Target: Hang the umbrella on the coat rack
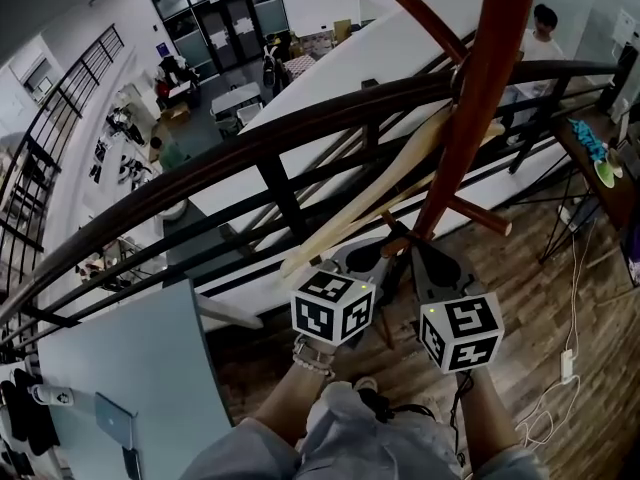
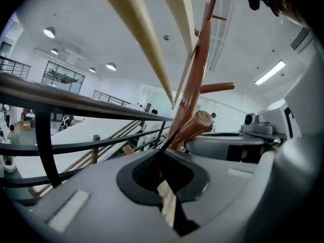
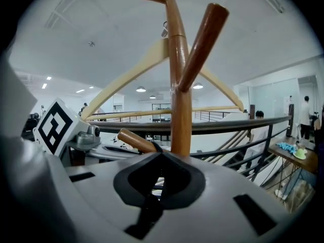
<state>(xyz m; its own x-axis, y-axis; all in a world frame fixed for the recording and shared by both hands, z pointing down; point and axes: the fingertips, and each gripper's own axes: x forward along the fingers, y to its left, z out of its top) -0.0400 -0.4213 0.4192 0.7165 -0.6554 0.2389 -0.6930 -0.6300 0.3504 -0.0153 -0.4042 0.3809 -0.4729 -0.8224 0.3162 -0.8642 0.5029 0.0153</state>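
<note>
Wooden coat rack (image 1: 480, 88): pale hanger (image 1: 370, 203) on it; no umbrella seen.
Left gripper (image 2: 174, 133): jaws together, empty.
Right gripper (image 3: 162, 154): same.
Risk: a nudge from either could topple the rack.

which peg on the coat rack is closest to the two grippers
The lowest brown wooden peg, jutting from the reddish-brown wooden pole toward the left gripper's side. The other pegs all branch off higher up.
</note>
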